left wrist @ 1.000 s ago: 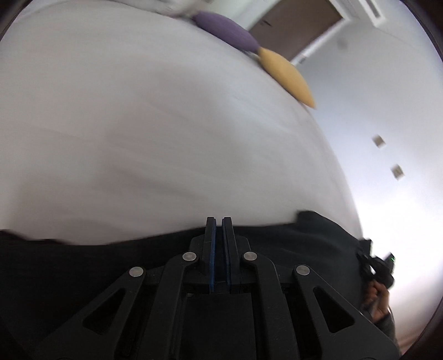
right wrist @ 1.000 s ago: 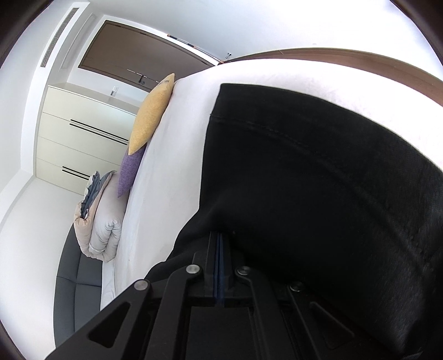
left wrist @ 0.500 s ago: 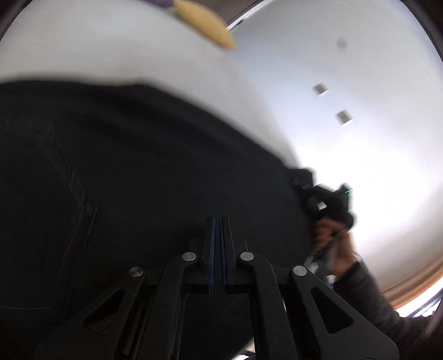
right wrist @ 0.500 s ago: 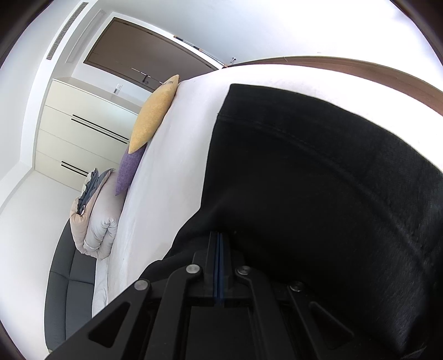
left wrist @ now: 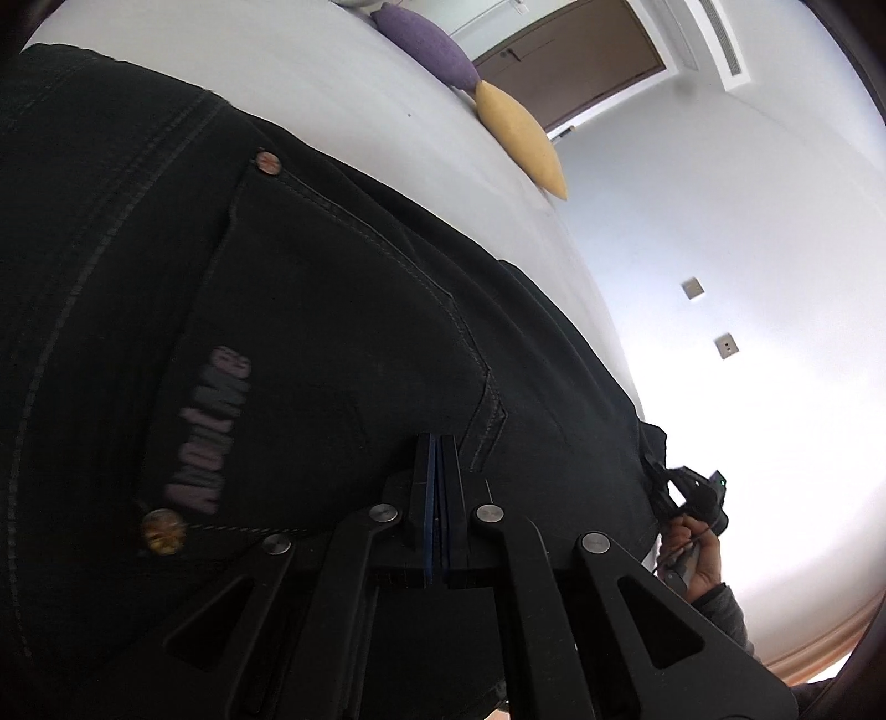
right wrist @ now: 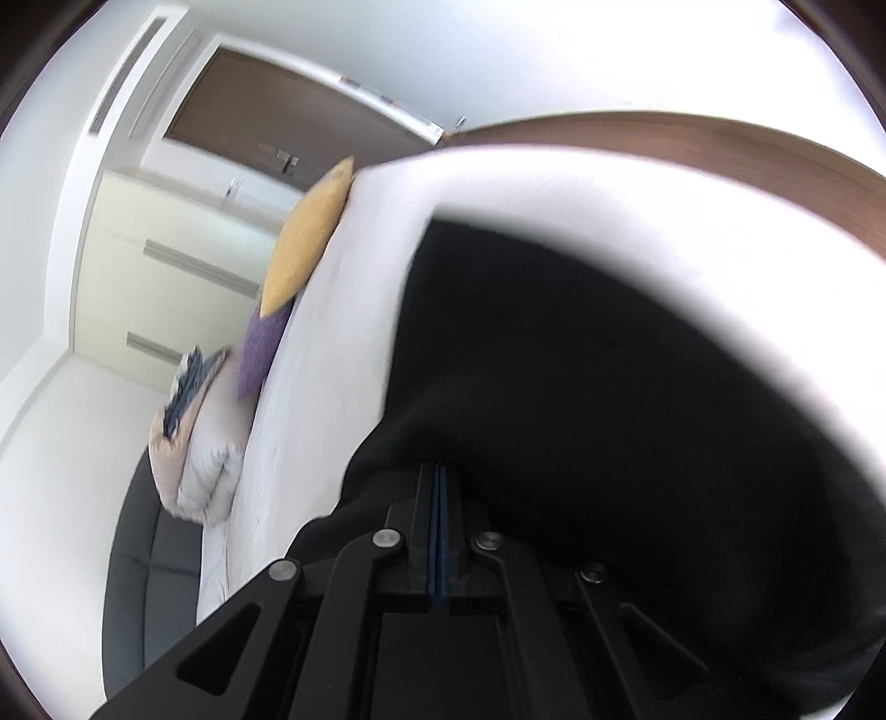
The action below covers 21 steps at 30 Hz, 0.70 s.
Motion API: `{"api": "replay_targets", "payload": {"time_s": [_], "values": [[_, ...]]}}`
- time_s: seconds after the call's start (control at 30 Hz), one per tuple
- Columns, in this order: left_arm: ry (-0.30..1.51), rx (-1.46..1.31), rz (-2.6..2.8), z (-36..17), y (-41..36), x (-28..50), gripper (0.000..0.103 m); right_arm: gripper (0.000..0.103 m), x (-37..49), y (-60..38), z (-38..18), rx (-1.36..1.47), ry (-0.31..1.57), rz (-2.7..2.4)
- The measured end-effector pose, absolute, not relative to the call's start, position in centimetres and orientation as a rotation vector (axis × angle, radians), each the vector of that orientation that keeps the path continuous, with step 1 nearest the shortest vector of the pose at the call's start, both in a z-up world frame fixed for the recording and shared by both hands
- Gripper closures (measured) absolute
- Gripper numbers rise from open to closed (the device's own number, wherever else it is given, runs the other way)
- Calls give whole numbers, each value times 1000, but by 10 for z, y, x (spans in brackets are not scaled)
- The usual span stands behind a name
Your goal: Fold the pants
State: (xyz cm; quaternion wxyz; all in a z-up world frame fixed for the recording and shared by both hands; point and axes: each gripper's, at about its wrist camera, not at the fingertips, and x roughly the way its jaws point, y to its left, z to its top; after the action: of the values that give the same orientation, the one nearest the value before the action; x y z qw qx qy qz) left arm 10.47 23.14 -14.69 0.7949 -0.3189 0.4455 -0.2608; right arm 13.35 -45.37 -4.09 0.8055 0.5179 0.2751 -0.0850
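Black denim pants (left wrist: pixel 288 310) lie on a white bed (left wrist: pixel 310 94), with a pocket, rivets and a pale logo facing the left wrist view. My left gripper (left wrist: pixel 437 443) is shut with its fingers pressed together over the pants near a pocket corner; whether fabric is pinched between them is hidden. In the right wrist view the pants (right wrist: pixel 609 399) spread dark over the bed (right wrist: pixel 354 310). My right gripper (right wrist: pixel 438 471) is shut at the near edge of the fabric, and cloth appears to run into the pads. The right gripper also shows in the left wrist view (left wrist: pixel 692 493), at the pants' edge.
A yellow cushion (left wrist: pixel 520 138) and a purple cushion (left wrist: pixel 426 44) lie at the far end of the bed. A pale folded duvet (right wrist: pixel 194 443) sits on a dark sofa (right wrist: pixel 144 565). Cream drawers (right wrist: pixel 166 277) and a brown door (right wrist: pixel 288 127) stand beyond. A wooden floor strip (right wrist: pixel 720 144) edges the bed.
The left gripper has swung over the pants, which now fill its view with pocket and logo sharp. The right view has shifted and blurred, the pants' edge drawn nearer.
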Motion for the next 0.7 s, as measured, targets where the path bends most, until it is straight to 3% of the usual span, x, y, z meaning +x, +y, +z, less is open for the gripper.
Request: {"api": "replay_targets", "payload": {"time_s": [0.13, 0.17, 0.27, 0.37, 0.57, 0.6, 0.7], "values": [[956, -645, -523, -140, 238, 101, 103, 103, 93, -471, -16, 1042, 553, -321], [951, -623, -510, -133, 234, 98, 103, 99, 84, -471, -9, 1043, 543, -343], [897, -583, -555, -108, 182, 87, 103, 93, 65, -455, 10, 1076, 478, -276], [886, -506, -652, -87, 133, 92, 103, 93, 86, -397, 17, 1051, 540, -66], [1033, -461, -686, -121, 66, 105, 103, 95, 131, -299, -40, 1073, 824, 197], [1047, -457, -676, -128, 65, 102, 103, 103, 128, -306, -50, 1089, 828, 178], [1024, -529, -694, -145, 85, 90, 103, 103, 106, -352, -60, 1172, 741, 108]]}}
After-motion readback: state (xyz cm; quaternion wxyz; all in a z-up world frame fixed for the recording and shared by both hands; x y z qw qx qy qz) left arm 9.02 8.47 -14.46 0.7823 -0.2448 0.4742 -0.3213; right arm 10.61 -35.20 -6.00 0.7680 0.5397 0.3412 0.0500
